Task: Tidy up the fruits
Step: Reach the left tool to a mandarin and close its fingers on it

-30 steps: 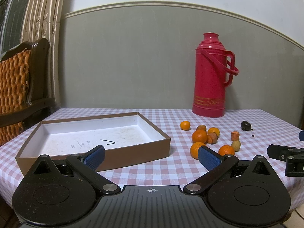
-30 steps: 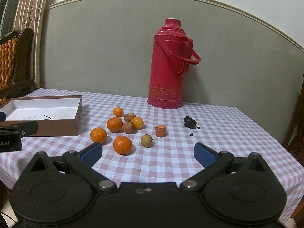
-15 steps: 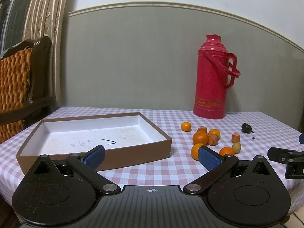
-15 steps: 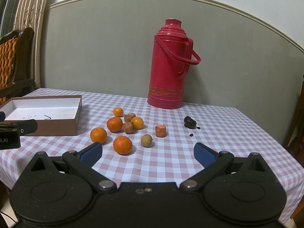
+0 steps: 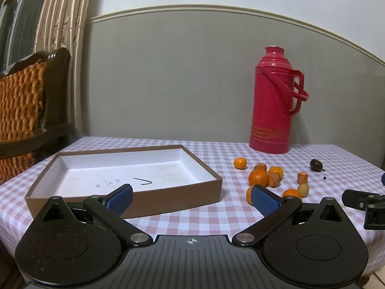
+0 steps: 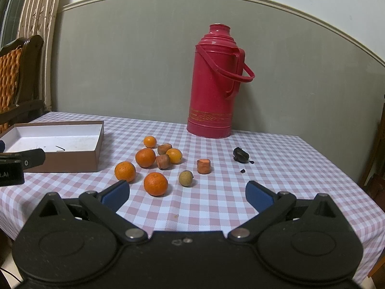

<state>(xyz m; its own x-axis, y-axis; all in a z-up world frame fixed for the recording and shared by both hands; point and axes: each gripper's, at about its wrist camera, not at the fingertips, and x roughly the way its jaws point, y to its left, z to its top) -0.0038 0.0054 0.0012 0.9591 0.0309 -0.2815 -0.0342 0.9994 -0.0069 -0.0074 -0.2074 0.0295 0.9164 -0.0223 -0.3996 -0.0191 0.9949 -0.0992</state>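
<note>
Several oranges lie on the checked table, the nearest [image 6: 155, 183] just ahead of my right gripper [image 6: 187, 196], which is open and empty. Beside them lie brown carrot-like pieces [image 6: 163, 161], an orange stub [image 6: 203, 166] and a small yellow-green fruit [image 6: 185, 178]. A shallow brown box [image 5: 125, 192] with a white inside stands empty at the left. My left gripper [image 5: 191, 198] is open and empty at the box's near wall; the fruit cluster [image 5: 258, 177] lies to its right.
A red thermos [image 6: 214, 84] stands at the back of the table. A dark shrivelled object [image 6: 240, 155] with crumbs lies right of the fruits. A wooden chair with an orange cushion [image 5: 21, 110] stands left of the table.
The left gripper has drifted slightly back and left, so the box and fruits sit a little lower and farther right in its view. The right gripper has barely moved.
</note>
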